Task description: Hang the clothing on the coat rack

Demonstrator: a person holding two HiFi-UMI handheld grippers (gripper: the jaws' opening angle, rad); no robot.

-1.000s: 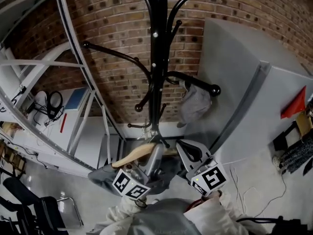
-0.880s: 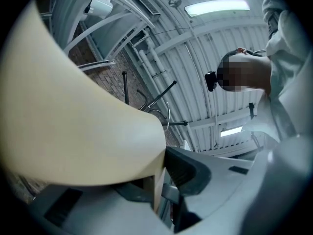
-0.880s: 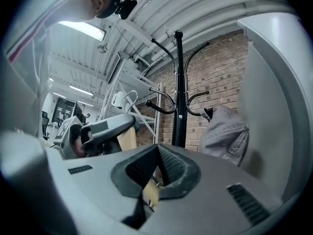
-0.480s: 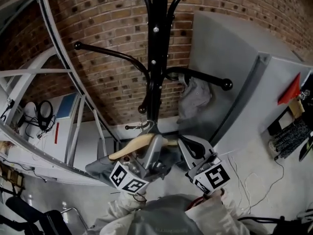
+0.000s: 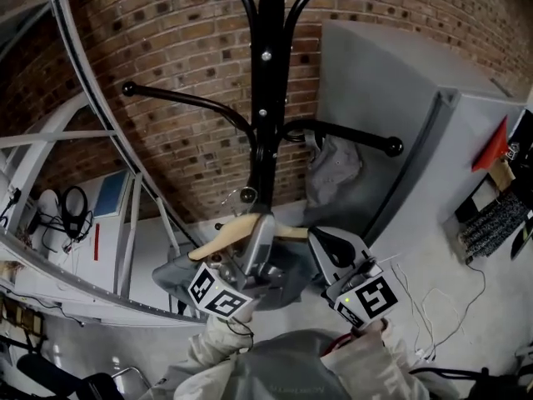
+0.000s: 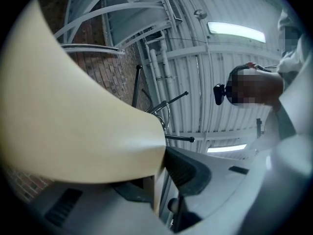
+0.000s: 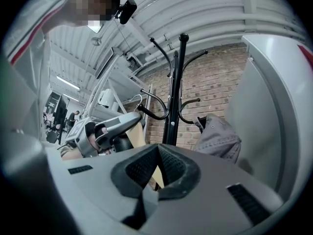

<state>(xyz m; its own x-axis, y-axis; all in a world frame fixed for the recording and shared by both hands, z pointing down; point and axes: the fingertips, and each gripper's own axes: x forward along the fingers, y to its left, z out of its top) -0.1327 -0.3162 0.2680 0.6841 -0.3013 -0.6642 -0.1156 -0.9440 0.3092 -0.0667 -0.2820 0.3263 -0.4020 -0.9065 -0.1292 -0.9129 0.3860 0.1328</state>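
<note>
The black coat rack (image 5: 268, 98) stands before the brick wall, and a grey garment (image 5: 333, 167) hangs from its right arm. My left gripper (image 5: 262, 227) is shut on a wooden hanger (image 5: 225, 238) that carries grey clothing (image 5: 176, 273), just below the rack's lower hooks. In the left gripper view the hanger (image 6: 73, 116) fills the left side and its metal hook (image 6: 164, 115) shows beyond my left gripper (image 6: 161, 163). My right gripper (image 5: 326, 248) sits beside it, shut and holding nothing. The right gripper view shows the right gripper (image 7: 156, 168), the rack (image 7: 174, 97) and the hung garment (image 7: 217, 136).
A tall grey cabinet (image 5: 416, 132) stands close to the rack's right. White metal framing (image 5: 92, 123) curves along the left. A red object (image 5: 495, 144) and a dark brush (image 5: 491, 227) lie at the far right, with cables on the floor (image 5: 441, 307).
My left gripper has lifted the hanger and clothing up towards the rack's pole and rolled a little. The right gripper has hardly moved.
</note>
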